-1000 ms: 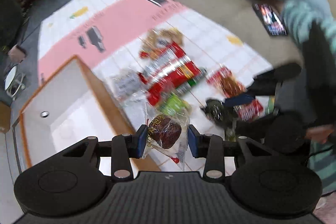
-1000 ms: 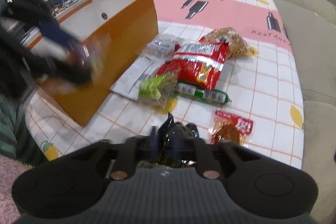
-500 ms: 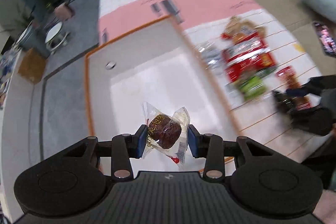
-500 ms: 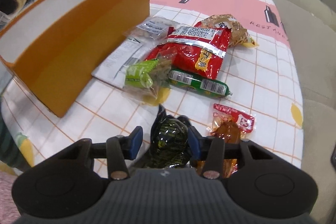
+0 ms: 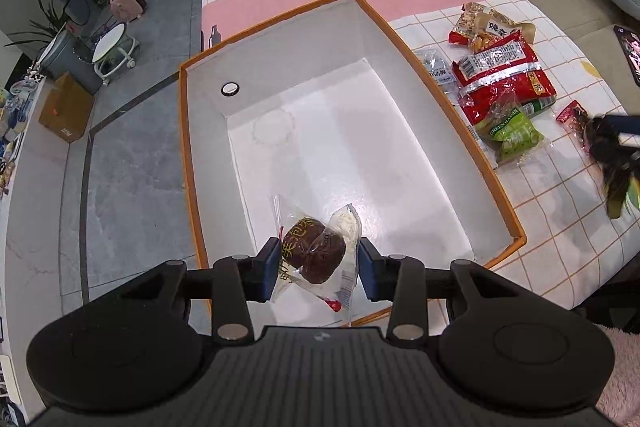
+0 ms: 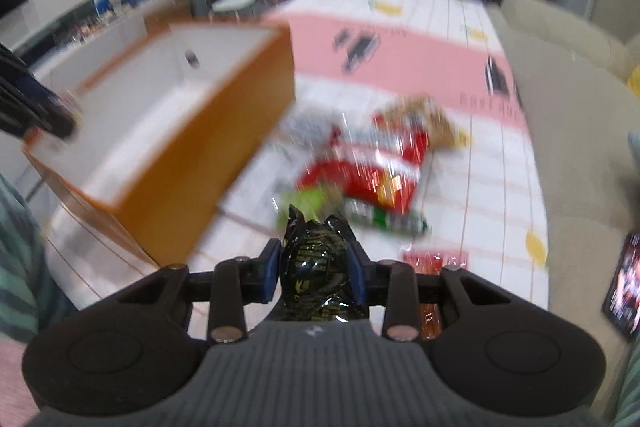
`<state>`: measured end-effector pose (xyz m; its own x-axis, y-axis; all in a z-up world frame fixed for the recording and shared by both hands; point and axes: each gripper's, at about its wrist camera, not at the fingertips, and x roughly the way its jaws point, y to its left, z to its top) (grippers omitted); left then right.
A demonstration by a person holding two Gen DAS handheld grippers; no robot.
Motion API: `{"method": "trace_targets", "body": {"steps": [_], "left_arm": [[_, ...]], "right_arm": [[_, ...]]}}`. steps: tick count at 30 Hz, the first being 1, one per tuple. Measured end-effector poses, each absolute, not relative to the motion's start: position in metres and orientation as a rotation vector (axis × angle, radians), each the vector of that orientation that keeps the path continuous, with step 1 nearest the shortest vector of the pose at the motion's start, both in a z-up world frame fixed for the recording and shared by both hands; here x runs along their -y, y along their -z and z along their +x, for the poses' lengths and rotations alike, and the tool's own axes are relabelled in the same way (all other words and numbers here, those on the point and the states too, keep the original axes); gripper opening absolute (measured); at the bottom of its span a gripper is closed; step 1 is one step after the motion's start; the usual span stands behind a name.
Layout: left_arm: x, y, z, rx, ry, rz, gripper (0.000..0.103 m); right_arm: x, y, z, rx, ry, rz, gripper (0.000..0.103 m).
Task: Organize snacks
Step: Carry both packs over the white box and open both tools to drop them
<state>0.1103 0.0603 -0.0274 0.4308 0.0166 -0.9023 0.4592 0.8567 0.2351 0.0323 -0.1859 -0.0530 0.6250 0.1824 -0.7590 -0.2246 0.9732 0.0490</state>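
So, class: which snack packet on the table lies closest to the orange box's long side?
The small silver-grey packet, lying beside the orange box; the red and green packets lie farther out.

Your right wrist view is smeared by motion: the snack pile (image 6: 376,167) and the box (image 6: 192,147) have no readable detail. In your left wrist view the right tongs (image 5: 612,155) are blurred and cut off by the edge, as is the phone (image 5: 630,51).
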Motion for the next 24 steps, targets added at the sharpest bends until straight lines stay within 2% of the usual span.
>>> {"method": "trace_targets", "body": {"steps": [6,12,17,24], "left_arm": [[-0.065,0.022,0.115,-1.077,0.313,0.47,0.045],[-0.068,0.025,0.117,-1.064,0.358,0.51,0.045],[-0.069,0.044,0.12,-1.111,0.385,0.592,0.045],[-0.079,0.069,0.131,-1.2,0.381,0.625,0.046]], "right_arm": [[0.156,0.002,0.039,-0.759,-0.352,-0.052,0.033],[0.106,-0.021,0.066,-0.732,-0.515,-0.05,0.033],[0.062,-0.016,0.09,-0.772,-0.61,-0.123,0.033],[0.031,0.022,0.122,-0.888,-0.665,-0.259,0.033]]}}
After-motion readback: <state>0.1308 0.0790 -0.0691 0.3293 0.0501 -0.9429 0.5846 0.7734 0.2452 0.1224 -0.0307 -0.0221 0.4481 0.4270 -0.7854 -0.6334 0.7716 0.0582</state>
